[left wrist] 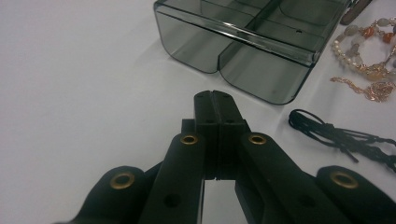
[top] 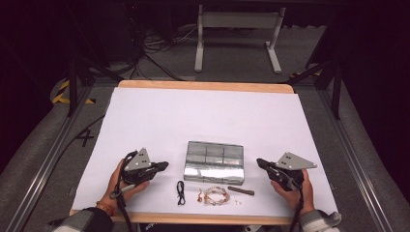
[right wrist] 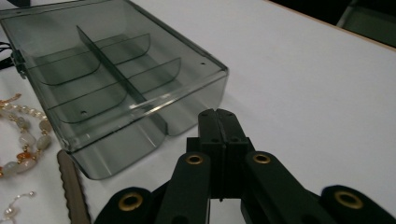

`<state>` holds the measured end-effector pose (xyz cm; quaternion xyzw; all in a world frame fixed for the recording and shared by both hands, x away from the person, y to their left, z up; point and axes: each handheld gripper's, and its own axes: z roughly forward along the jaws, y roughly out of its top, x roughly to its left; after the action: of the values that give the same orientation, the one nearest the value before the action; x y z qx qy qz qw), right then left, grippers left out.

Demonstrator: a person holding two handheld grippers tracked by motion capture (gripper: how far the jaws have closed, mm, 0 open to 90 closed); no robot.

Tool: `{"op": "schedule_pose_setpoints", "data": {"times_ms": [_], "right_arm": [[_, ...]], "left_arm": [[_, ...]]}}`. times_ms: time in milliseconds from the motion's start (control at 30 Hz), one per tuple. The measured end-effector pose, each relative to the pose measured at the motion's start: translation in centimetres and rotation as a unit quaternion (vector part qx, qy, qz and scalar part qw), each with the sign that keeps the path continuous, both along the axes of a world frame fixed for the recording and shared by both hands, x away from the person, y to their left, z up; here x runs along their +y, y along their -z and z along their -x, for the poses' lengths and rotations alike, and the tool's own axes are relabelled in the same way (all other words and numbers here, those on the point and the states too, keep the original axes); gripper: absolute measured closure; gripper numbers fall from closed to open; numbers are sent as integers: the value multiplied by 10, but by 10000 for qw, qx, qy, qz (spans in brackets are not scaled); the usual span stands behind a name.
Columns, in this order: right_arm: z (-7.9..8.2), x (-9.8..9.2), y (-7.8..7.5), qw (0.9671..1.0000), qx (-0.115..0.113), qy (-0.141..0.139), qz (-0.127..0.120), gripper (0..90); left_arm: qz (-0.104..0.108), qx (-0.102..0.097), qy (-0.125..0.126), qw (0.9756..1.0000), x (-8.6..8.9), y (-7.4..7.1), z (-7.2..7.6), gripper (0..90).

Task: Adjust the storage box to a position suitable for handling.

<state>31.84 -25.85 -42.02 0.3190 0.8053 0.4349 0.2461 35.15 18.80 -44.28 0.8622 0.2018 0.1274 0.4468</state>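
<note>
Both fingers are closed, empty: left gripper point(top: 162, 166) at 9 o'clock, right gripper point(top: 261, 163) at 3 o'clock of the compartment box point(top: 214, 162), jewellery point(top: 216, 195) laid out for sorting.

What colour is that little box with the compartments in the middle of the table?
The box is clear, smoky grey plastic; the right gripper view shows it best.

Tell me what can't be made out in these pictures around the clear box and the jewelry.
- Small pale bits by the beaded bracelet: too small in the high view to identify.
- Brown strip: cut off by the bottom edge of the right gripper view; its material is unclear.
- Black cord: runs off the right edge of the left gripper view.
- Clear box: glare in the high view hides whether its compartments hold anything.
</note>
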Motion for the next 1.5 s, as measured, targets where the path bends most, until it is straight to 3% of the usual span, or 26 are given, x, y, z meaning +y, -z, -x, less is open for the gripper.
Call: {"op": "schedule_pose_setpoints", "data": {"times_ms": [33,233,300,467,533,800,1033,1100,1167,1267,1400,1500], "right_arm": [[-4,9,3,9999,68,-16,115,900],[-14,17,13,9994,332,-42,112,900],[-16,20,16,9992,352,-97,186,900],[-16,29,18,9986,382,-242,257,900],[-18,27,19,9985,455,-264,129,900],[-21,30,20,9989,368,-269,121,900],[-18,30,17,9985,312,-384,224,900],[-12,25,12,9986,215,-340,349,900],[-4,14,6,9988,211,-302,309,900],[9,5,1,9980,394,-463,197,827],[19,3,-5,9974,405,-600,68,767],[25,11,-8,9956,492,-798,47,701]], "left_arm": [[-57,62,76,9999,-10,1,-2,900],[-254,148,329,9990,-34,4,-6,900],[-419,117,385,9983,-42,5,-6,900],[-512,106,478,9975,-41,4,-5,900],[-496,116,533,9973,-40,3,-4,900],[-491,96,605,9969,-37,3,0,900],[-450,-12,415,9981,-33,0,-1,900],[-399,18,304,9987,-28,1,-1,900],[-305,31,215,9993,-23,1,-2,900],[-218,36,117,9997,-17,0,-3,900],[-153,44,27,9999,-19,0,-5,875],[-175,11,18,9998,-25,-1,-8,853]]}}
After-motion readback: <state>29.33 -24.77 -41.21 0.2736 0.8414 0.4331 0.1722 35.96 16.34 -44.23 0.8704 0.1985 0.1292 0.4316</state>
